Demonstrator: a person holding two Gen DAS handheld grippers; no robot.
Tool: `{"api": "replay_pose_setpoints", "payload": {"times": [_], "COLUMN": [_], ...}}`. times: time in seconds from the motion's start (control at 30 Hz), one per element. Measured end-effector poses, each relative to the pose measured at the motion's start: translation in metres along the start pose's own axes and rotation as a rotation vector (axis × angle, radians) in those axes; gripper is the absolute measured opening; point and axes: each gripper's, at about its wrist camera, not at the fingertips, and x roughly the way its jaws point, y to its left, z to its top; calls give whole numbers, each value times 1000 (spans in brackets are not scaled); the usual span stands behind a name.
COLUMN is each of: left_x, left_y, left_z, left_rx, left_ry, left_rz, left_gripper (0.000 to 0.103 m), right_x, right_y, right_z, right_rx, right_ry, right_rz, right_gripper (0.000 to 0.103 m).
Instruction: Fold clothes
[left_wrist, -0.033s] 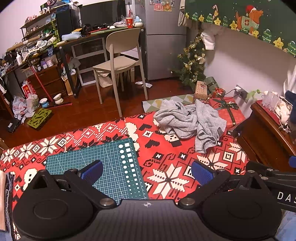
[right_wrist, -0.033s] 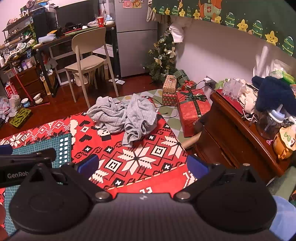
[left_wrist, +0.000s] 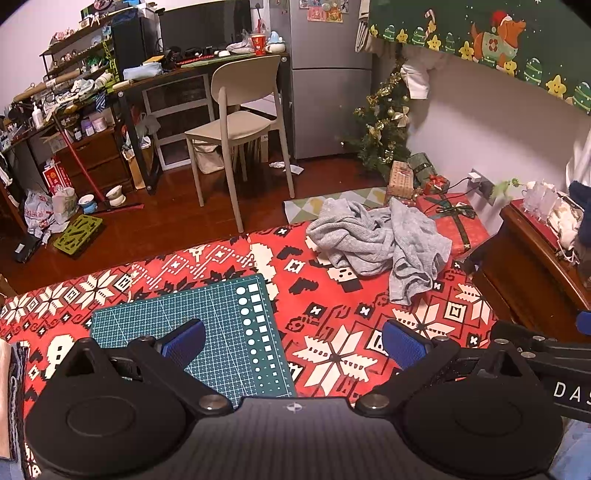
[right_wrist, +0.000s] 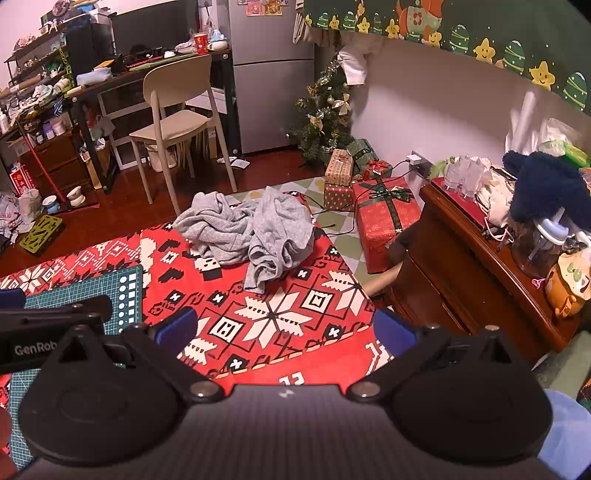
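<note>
Lying crumpled at the far right corner of the red blanket (left_wrist: 332, 295): one grey garment (left_wrist: 380, 240). One green cutting mat (left_wrist: 207, 325) nearer. Left gripper (left_wrist: 293, 341) and right gripper (right_wrist: 284, 330) gape wide, empty.

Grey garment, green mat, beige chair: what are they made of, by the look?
Grey garment: soft knit, likely cotton jersey; it crumples in limp folds, matte.
Green mat: probably vinyl or rubber cutting mat; it lies flat, with a printed white grid.
Beige chair: looks like moulded plastic; smooth one-piece shell, slight sheen.

Dark wood floor (left_wrist: 155, 236), beige chair (left_wrist: 236, 122) by a cluttered desk (left_wrist: 207, 64), grey fridge (left_wrist: 325, 92), small Christmas tree (left_wrist: 382, 136) against the white wall (left_wrist: 480, 122).
</note>
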Motion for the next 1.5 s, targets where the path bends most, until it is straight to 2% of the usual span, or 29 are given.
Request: {"api": "replay_pose_setpoints", "payload": {"times": [1.5], "left_x": [2], "left_y": [-3], "left_z": [1], "left_rx": [8], "left_ry": [-2], "left_rz": [-13], "left_gripper": [103], "right_x": [3], "right_y": [-3], "right_z": [-2], "right_rx": [7], "right_ry": [8], "right_rz": [-8], "right_gripper": [102]}}
